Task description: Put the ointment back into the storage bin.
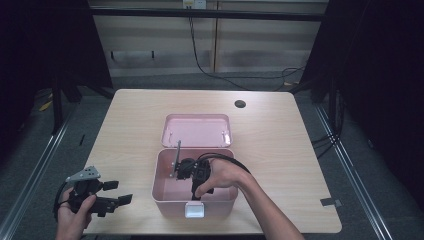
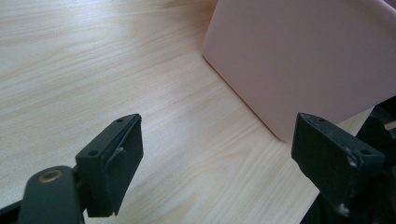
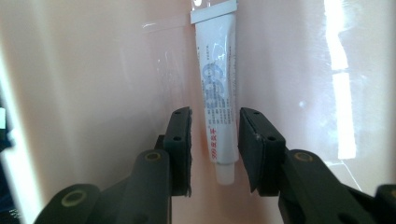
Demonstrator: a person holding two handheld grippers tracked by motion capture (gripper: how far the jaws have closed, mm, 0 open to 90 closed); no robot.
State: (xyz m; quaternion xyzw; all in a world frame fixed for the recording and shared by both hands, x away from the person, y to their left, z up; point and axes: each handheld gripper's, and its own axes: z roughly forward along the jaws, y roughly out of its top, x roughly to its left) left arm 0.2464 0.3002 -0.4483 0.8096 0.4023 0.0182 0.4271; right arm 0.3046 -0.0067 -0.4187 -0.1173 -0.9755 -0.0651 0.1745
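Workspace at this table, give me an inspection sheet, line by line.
Surface: wooden table, round hole near far edge.
Job's things: open pink box, lid lying back; white tube inside.
Clutter: nothing seen.
Grippers: left claw open, beside the box, holding nothing; right claw inside the box, jaws either side of the tube, not closed.
Cables: black cables on the floor beyond.
Surroundings: dark curtains, grey floor.

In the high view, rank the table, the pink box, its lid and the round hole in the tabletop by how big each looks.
1. Table, largest by far.
2. Pink box.
3. Lid, close to the box; it lies farther from the camera, so their order is unsure.
4. Round hole, smallest.
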